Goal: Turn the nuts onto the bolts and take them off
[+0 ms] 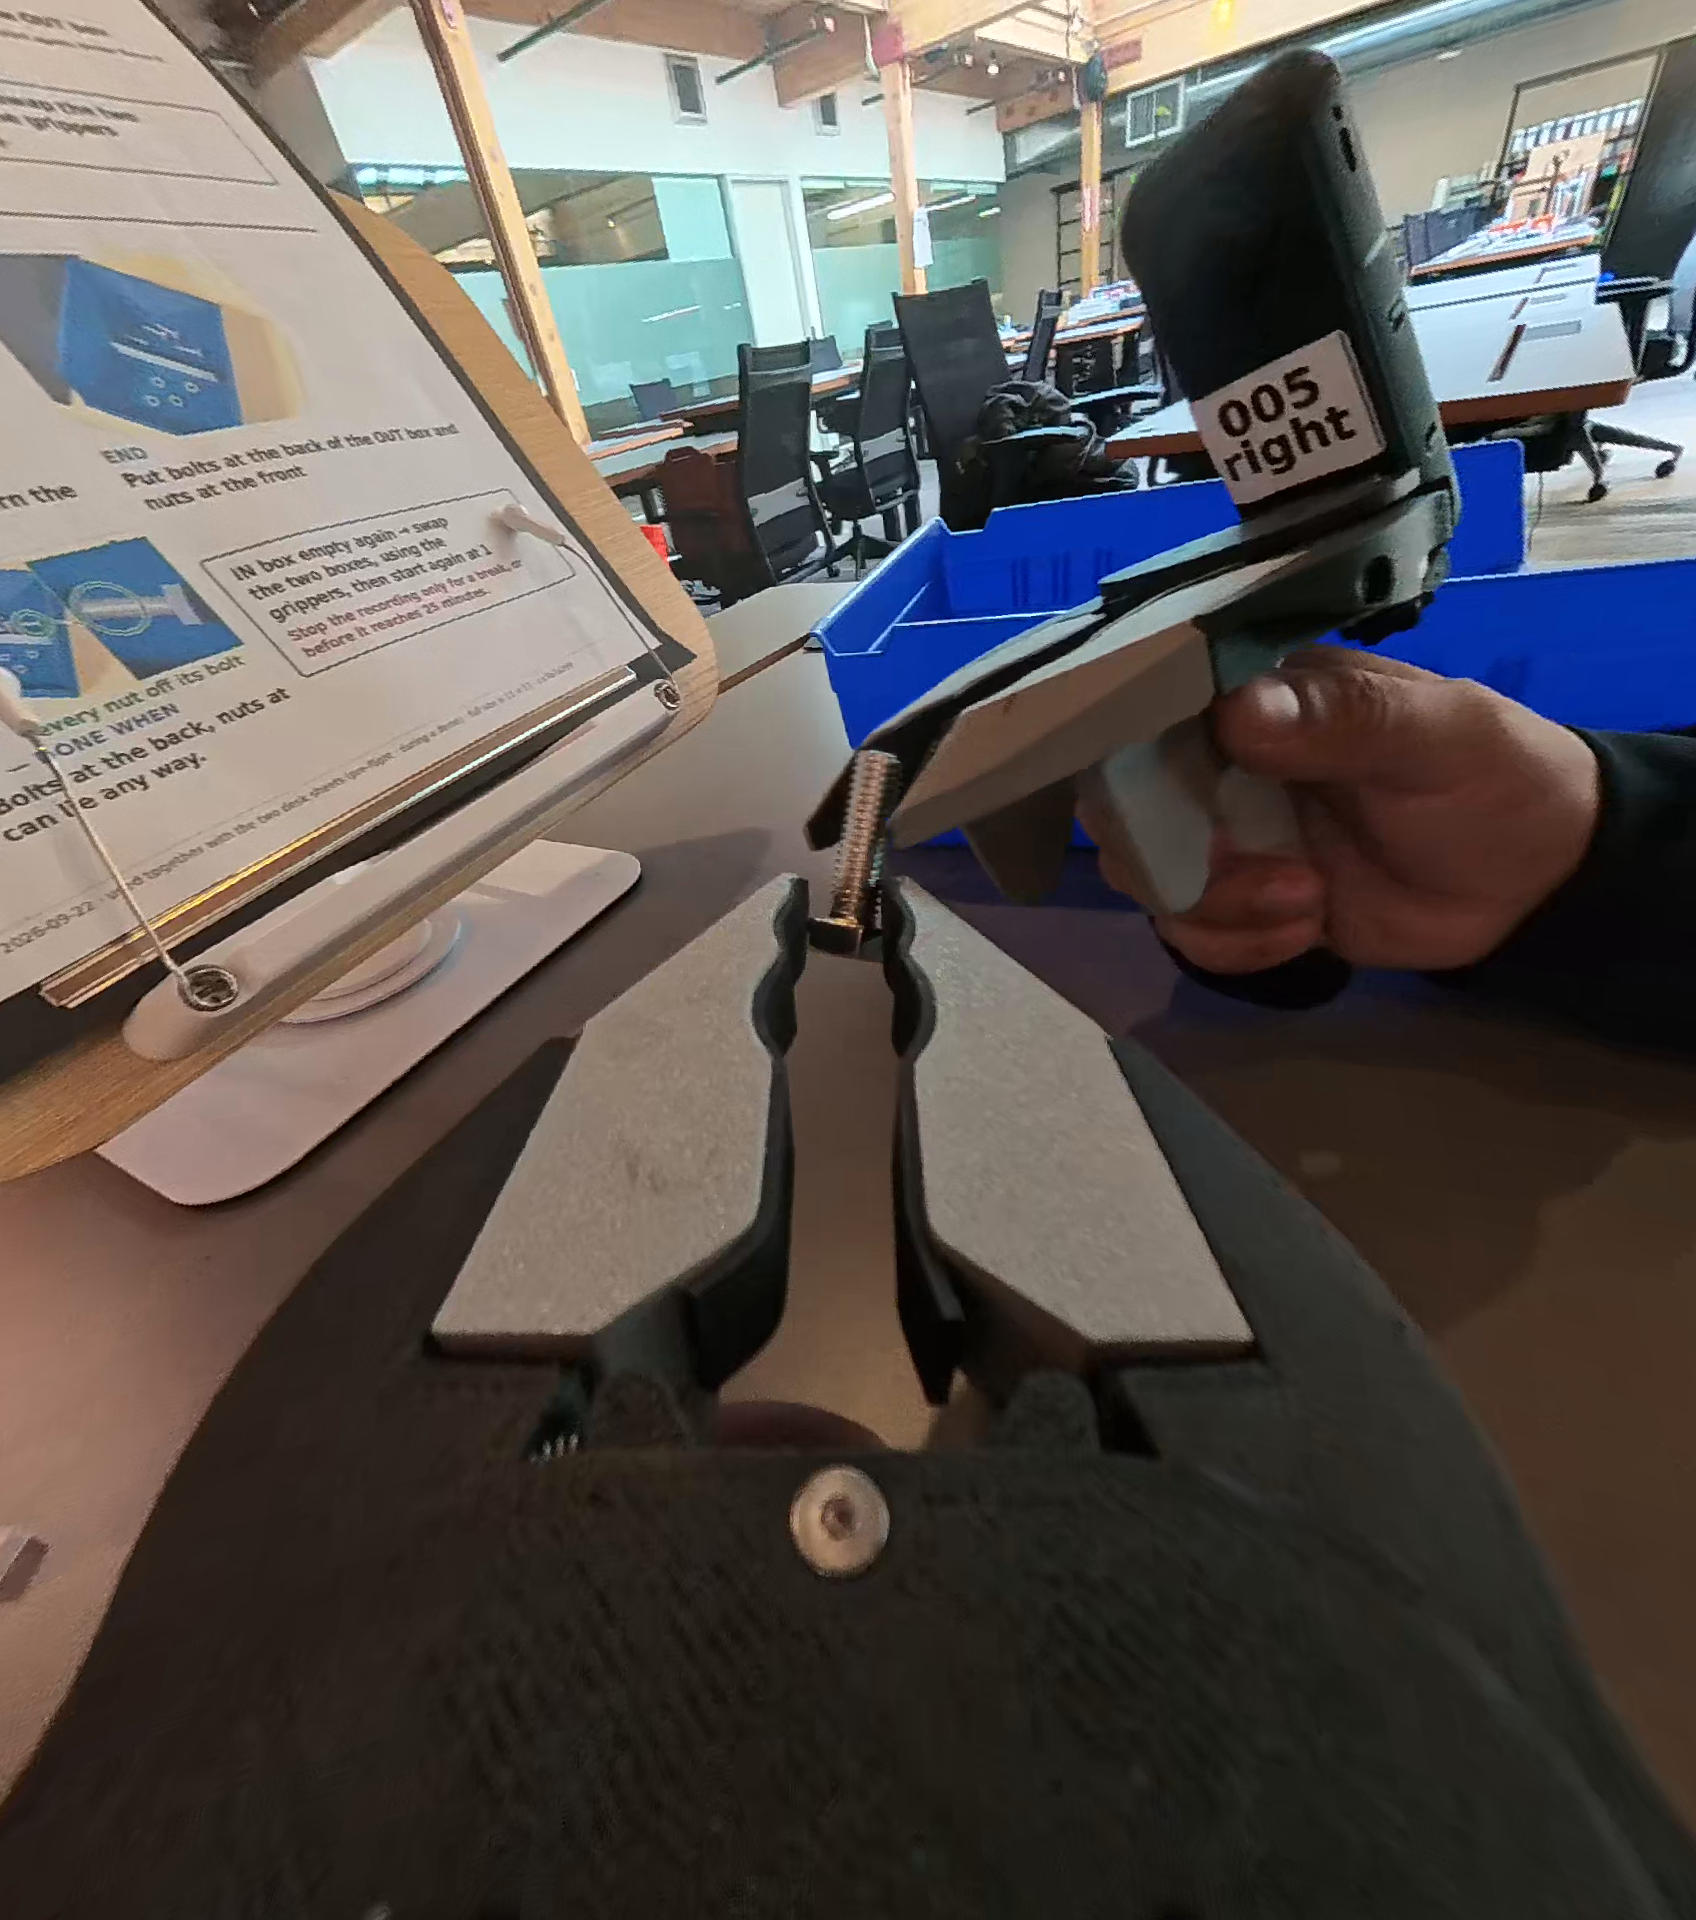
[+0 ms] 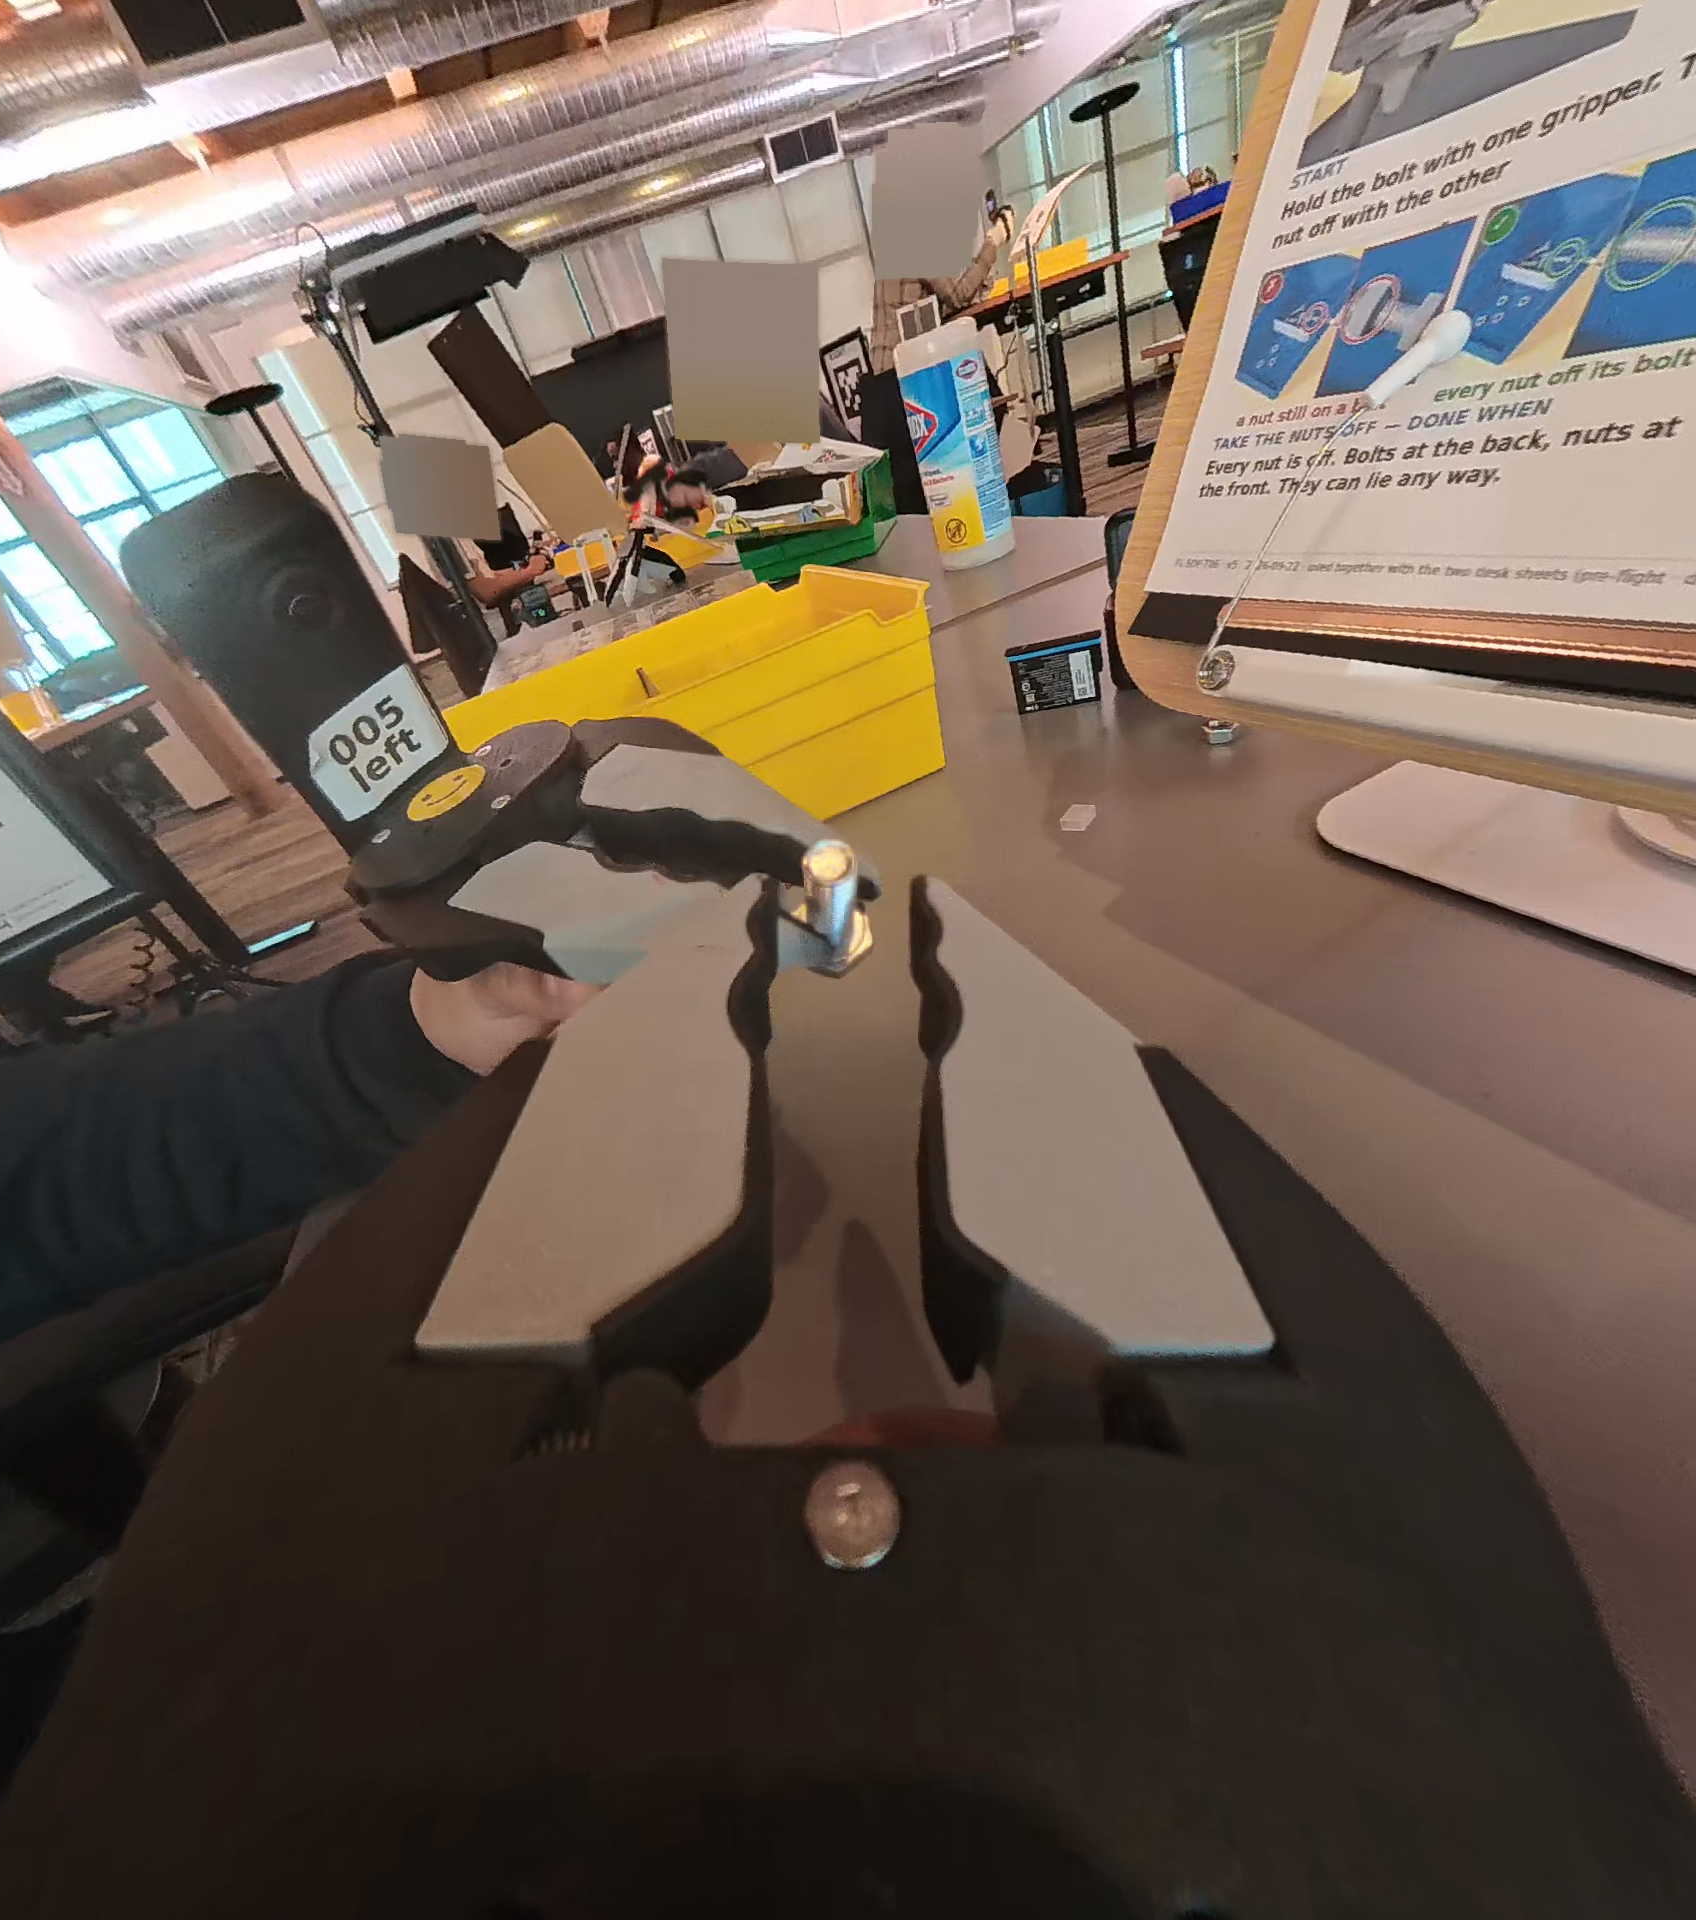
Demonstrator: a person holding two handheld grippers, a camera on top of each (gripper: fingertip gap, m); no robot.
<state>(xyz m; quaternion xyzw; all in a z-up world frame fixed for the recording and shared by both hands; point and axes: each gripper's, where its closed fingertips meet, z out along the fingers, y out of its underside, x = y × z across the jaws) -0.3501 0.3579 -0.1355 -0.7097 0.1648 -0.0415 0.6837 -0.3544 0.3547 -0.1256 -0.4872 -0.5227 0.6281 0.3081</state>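
Observation:
A silver bolt (image 1: pixel 865 831) stands upright with its hex head down. My left gripper (image 1: pixel 844 906) is shut on the head, just above the brown table (image 1: pixel 1446 1195). My right gripper (image 1: pixel 849 800) comes in from the right, and its tips sit at the top of the threaded shaft. In the right wrist view the bolt (image 2: pixel 828 899) stands between my right gripper's (image 2: pixel 836 896) fingertips, close to the left one, with the jaws apart and wider than the shaft. The left gripper (image 2: pixel 792 899) holds the bolt from the left there. I see no nut on the shaft.
An instruction board (image 1: pixel 200 520) on a white stand is at the left, and also shows in the right wrist view (image 2: pixel 1498 312). Blue bins (image 1: pixel 979 582) stand behind the right gripper. A yellow bin (image 2: pixel 771 675), a black block (image 2: pixel 1052 675) and a wipes canister (image 2: pixel 958 447) lie farther off. Both grippers' tips are close together, under 4 cm apart.

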